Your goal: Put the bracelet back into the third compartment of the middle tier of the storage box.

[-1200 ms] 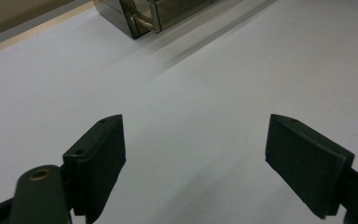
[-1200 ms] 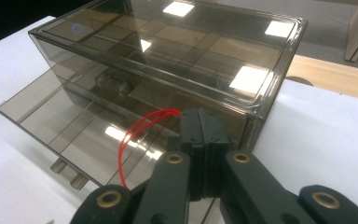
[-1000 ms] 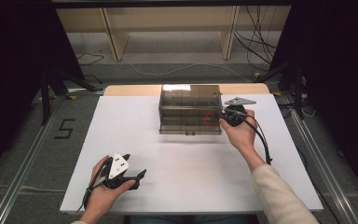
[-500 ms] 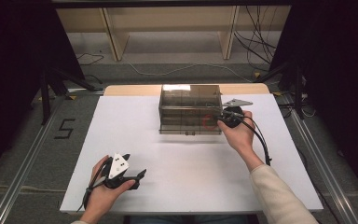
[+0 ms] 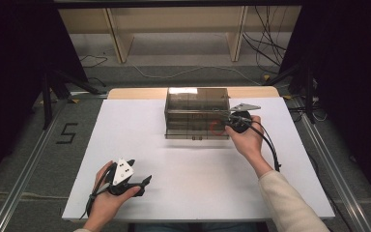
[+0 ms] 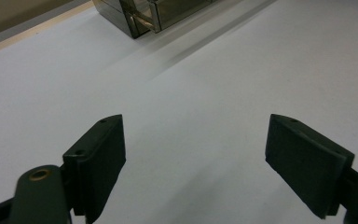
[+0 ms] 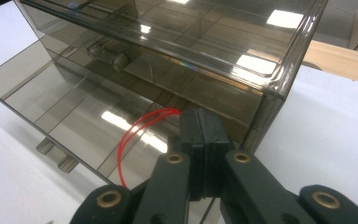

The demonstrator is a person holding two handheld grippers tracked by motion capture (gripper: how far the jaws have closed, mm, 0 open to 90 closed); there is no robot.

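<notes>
**High view: right gripper pinching a red band at the drawer box, left gripper idle**

High view shows a white tabletop with a smoky clear plastic drawer box standing near its far edge, a little right of centre. The right gripper is held at the box's front right corner, its grey plate on top and its cable trailing back along the person's right hand and sleeve.

From the right gripper view, the right gripper's jaws are pressed flat together on a thin red loop, probably a rubber band, though it is too fine to be sure. The band curves down and to the left from the closed tips, lying over the lowest drawer, which is pulled out from the box. A small knob shows on the drawer above, which sits pushed in.

The left gripper rests near the tabletop's front edge at the left, well apart from the box, held in the person's left hand. In the left gripper view its jaws stand wide apart over bare white tabletop, with nothing between them, and a corner of the box shows far off at the top.
</notes>
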